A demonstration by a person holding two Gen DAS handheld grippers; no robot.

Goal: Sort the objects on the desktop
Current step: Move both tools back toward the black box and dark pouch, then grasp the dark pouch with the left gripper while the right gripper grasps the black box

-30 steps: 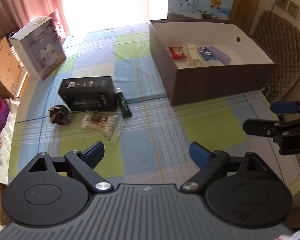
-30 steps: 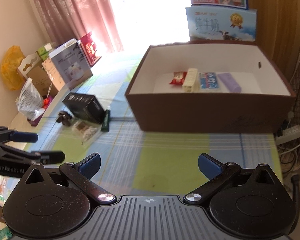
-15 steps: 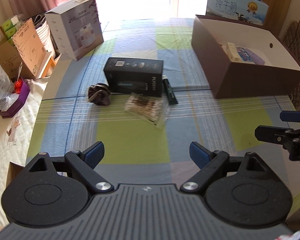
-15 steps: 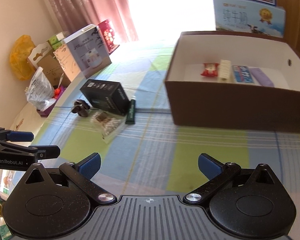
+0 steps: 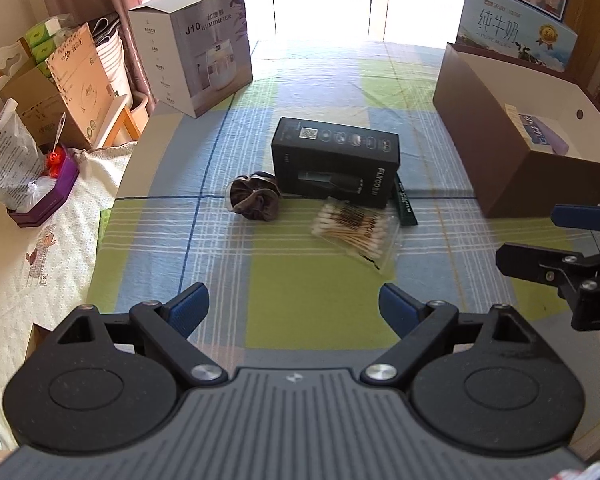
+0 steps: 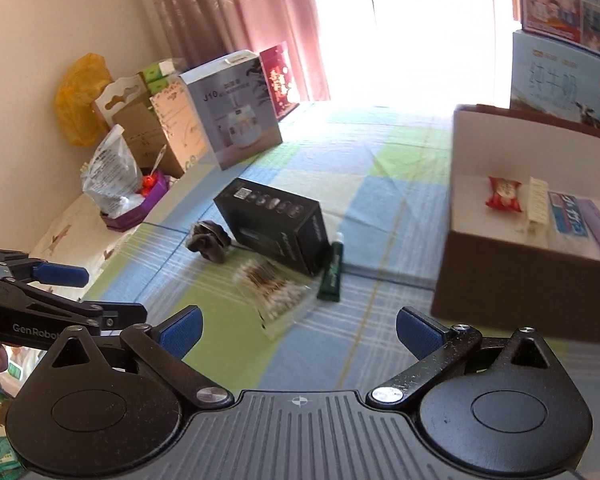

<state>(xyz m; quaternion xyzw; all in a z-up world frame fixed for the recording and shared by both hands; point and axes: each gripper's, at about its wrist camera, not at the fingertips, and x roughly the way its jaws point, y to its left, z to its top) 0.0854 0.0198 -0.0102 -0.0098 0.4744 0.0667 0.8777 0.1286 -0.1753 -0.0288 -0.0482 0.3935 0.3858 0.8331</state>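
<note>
A black box [image 5: 334, 160] [image 6: 274, 222] lies mid-table on the checked cloth. Beside it are a brown scrunchie [image 5: 255, 196] [image 6: 208, 240], a bag of cotton swabs [image 5: 356, 232] [image 6: 272, 286] and a dark green tube [image 5: 405, 204] [image 6: 331, 274]. The brown sorting box [image 5: 500, 148] [image 6: 512, 280] at the right holds a red snack packet [image 6: 503, 194] and several other items. My left gripper [image 5: 294, 312] is open and empty, short of the swabs. My right gripper [image 6: 298, 330] is open and empty too, and shows at the right edge of the left wrist view [image 5: 540, 240].
A white humidifier box [image 5: 196, 52] [image 6: 232, 116] stands at the table's far left corner. Cartons and bags [image 5: 40, 120] crowd the floor to the left. A blue milk carton [image 5: 516, 36] stands behind the sorting box.
Both grippers have swung left, away from the sorting box and toward the loose items. The black box, scrunchie and swabs now sit centred in the left wrist view. Both stay open.
</note>
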